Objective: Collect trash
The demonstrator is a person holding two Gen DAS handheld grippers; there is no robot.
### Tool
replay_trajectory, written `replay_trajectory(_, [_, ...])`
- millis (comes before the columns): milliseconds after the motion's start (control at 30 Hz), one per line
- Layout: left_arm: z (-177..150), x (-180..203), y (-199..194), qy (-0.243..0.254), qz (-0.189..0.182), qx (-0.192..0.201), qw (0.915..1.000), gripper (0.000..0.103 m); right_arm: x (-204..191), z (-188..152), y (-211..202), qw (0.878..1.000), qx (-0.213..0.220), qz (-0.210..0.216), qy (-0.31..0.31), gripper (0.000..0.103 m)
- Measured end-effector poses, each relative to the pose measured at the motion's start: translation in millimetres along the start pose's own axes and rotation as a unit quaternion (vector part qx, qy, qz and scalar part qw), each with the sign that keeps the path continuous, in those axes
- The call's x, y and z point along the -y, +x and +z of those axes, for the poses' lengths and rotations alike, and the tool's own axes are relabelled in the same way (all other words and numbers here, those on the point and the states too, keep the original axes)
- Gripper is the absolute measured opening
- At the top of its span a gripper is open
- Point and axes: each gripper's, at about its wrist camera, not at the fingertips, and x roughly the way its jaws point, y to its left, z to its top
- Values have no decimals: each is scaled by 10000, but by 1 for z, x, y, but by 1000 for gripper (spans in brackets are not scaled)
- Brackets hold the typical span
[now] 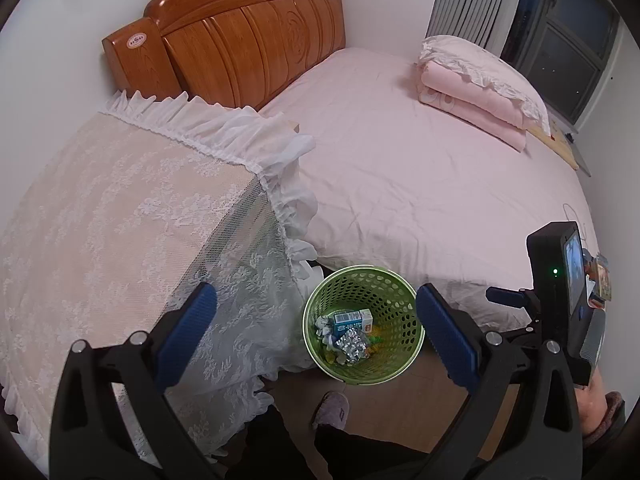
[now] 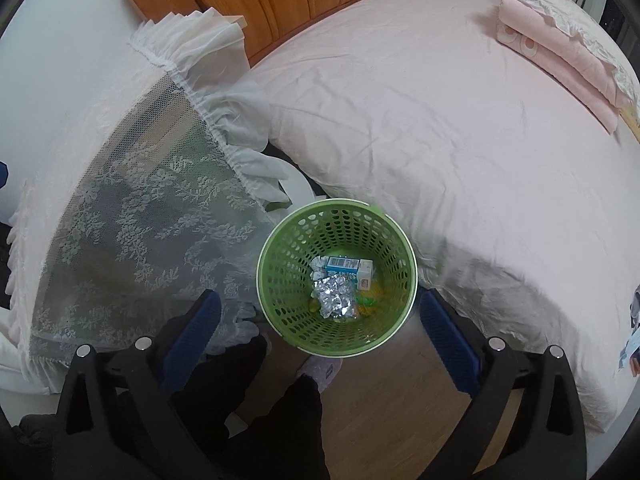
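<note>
Bedroom floor by the bed's edge: green basket (image 2: 337,276) holds trash; both grippers (image 1: 316,332) (image 2: 320,328) wide, empty; scan surfaces next.

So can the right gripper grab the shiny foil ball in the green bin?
Probably yes. The right gripper hangs open right above the green bin, which has no lid, and the foil ball lies on top of the other trash. The jaws would have to dip down inside the bin walls.

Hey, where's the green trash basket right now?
The green trash basket stands on the wood floor between the lace-covered nightstand and the bed, centre of both wrist views, holding a milk carton and crumpled foil.
</note>
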Motion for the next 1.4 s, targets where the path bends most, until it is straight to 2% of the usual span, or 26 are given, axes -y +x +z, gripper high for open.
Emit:
replay_trajectory(367, [2, -3, 1, -102, 31, 16, 9999, 95, 17, 3, 5, 9997, -50, -9, 225, 100])
replay_trajectory(500, [2, -11, -2, -208, 168, 73, 9996, 95, 14, 8, 5, 9998, -71, 57, 181, 100])
replay_trajectory(633, [-2, -35, -12, -563, 445, 128, 9973, 95, -4, 22, 7, 9997, -107, 202, -32, 100])
replay_trajectory(767, [-9, -76, -29, -1004, 841, 188, 9912, 95, -52, 47, 4, 9974, 21, 422, -576, 100])
replay_trajectory(933, [-15, -134, -70, -1327, 1692, 498, 9753, 95, -133, 72, -12, 9893, 321, 638, -1274, 101])
replay_trajectory(1033, [-14, -173, -99, -1612, 2215, 746, 9588, 95, -192, 86, -28, 9802, 522, 801, -1732, 101])
replay_trajectory(1133, [-8, -209, -128, -1948, 2544, 993, 9421, 95, -248, 105, -60, 9677, 873, 1139, -2071, 101])
replay_trajectory(1267, [3, -242, -161, -2102, 2945, 1270, 9236, 95, -291, 128, -103, 9539, 1426, 1315, -2290, 101])
replay_trajectory(1400, [15, -261, -184, -2147, 3133, 1577, 9115, 95, -325, 140, -153, 9361, 2029, 1440, -2486, 101])
